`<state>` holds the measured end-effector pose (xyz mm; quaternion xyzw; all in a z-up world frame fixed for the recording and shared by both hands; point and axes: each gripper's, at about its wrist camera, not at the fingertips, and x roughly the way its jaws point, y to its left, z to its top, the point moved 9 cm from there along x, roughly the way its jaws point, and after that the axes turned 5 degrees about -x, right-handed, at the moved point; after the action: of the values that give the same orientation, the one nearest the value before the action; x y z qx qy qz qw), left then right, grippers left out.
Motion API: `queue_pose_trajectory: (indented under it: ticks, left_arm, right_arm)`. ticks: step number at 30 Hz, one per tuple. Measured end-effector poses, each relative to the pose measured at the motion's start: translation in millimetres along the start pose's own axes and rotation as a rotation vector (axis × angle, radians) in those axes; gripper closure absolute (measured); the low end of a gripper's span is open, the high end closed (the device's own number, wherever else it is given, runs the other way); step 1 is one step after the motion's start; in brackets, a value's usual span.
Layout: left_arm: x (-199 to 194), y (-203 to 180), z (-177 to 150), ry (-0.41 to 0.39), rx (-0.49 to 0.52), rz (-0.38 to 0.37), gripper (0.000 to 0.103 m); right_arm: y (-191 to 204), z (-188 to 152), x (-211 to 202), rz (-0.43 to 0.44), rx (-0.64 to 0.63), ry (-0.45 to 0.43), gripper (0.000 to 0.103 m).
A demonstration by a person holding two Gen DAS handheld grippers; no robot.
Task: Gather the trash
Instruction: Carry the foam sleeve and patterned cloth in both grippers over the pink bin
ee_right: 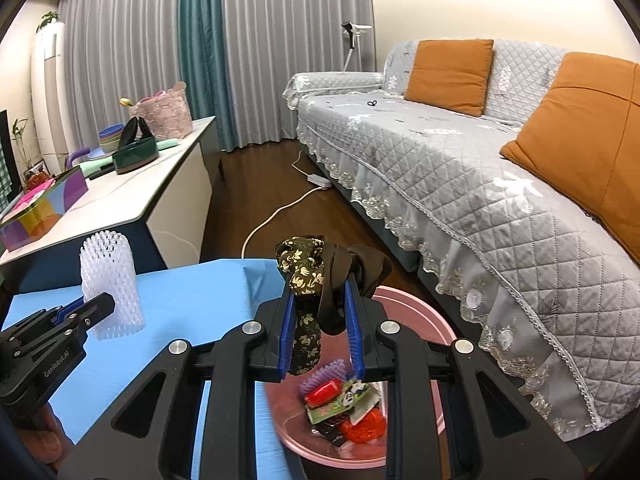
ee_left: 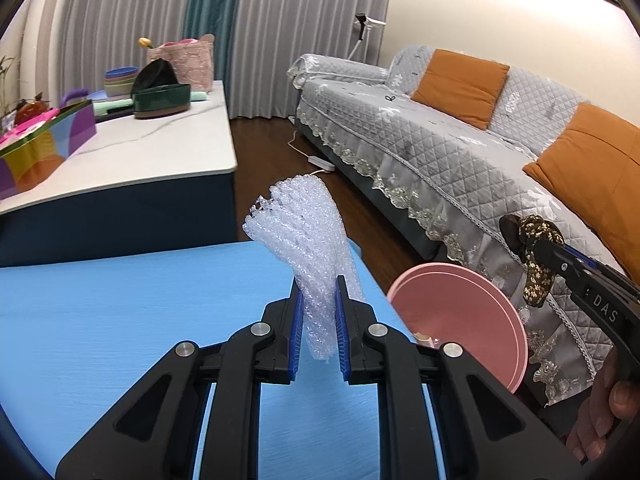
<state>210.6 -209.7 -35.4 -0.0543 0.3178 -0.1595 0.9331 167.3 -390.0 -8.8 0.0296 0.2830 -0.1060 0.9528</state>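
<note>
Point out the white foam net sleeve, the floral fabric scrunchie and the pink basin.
white foam net sleeve [ee_left: 308, 232]: left wrist view, upper mesh.
floral fabric scrunchie [ee_right: 304, 268]: right wrist view, patterned fold.
pink basin [ee_right: 420, 316]: right wrist view, far rim.

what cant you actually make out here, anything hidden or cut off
- Right wrist view: part of the pink basin and its trash sits behind the right hand-held gripper.
- Left wrist view: the basin interior faces away.
- Small dark item on the sofa: too small to identify.

Grey quilted sofa [ee_right: 460, 168] bears orange cushions [ee_right: 450, 74]; white cabinet [ee_right: 132, 196] opposite.
</note>
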Motion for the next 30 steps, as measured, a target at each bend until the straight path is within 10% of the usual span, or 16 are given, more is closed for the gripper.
queue_pose_trajectory:
  ticks: [30]
  left_arm:
    - [25.2,-73.8,-15.3,0.019,0.087,-0.124,0.089]
  right_arm:
    - [-52.6,-13.2,9.2,-0.079,0.017,0.017,0.08]
